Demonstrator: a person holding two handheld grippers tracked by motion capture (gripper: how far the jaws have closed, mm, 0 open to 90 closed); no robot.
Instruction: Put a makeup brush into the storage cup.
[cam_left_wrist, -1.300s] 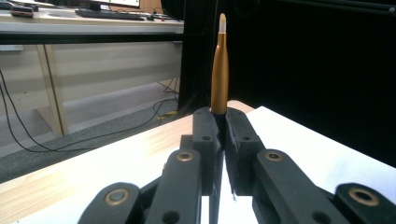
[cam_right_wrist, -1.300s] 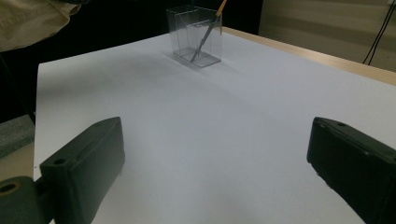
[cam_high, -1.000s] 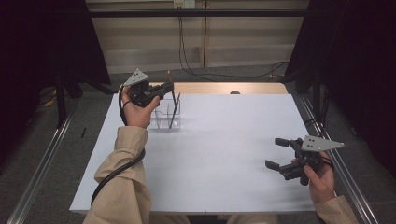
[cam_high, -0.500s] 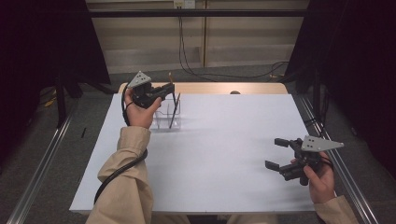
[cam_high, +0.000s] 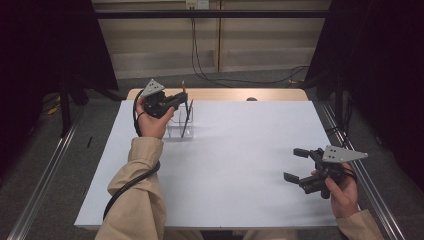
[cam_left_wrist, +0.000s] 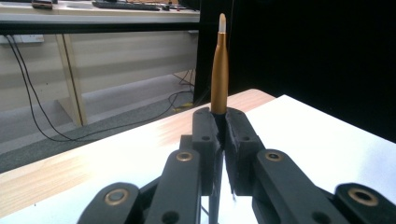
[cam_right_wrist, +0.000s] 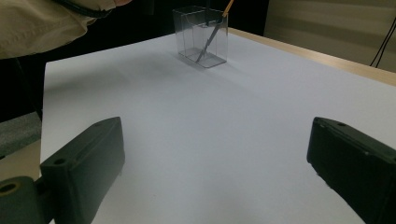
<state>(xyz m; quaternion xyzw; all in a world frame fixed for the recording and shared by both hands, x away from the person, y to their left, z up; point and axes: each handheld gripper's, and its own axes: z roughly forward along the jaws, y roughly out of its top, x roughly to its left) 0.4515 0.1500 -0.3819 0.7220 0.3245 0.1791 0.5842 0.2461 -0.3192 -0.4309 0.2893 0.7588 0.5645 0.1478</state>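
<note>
I had the left gripper (cam_high: 181, 100) clamped on a slim gold-bodied pen with a pale tip (cam_left_wrist: 219, 70), held upright above the clear plastic holder (cam_high: 180, 122) at the far left of the white worktop (cam_high: 240, 165). I judged the step to be placing the pen; next it needed lowering straight into a compartment beside the dark pen (cam_high: 186, 120). My right gripper (cam_high: 299, 164) rested with its jaws wide and empty.
</note>
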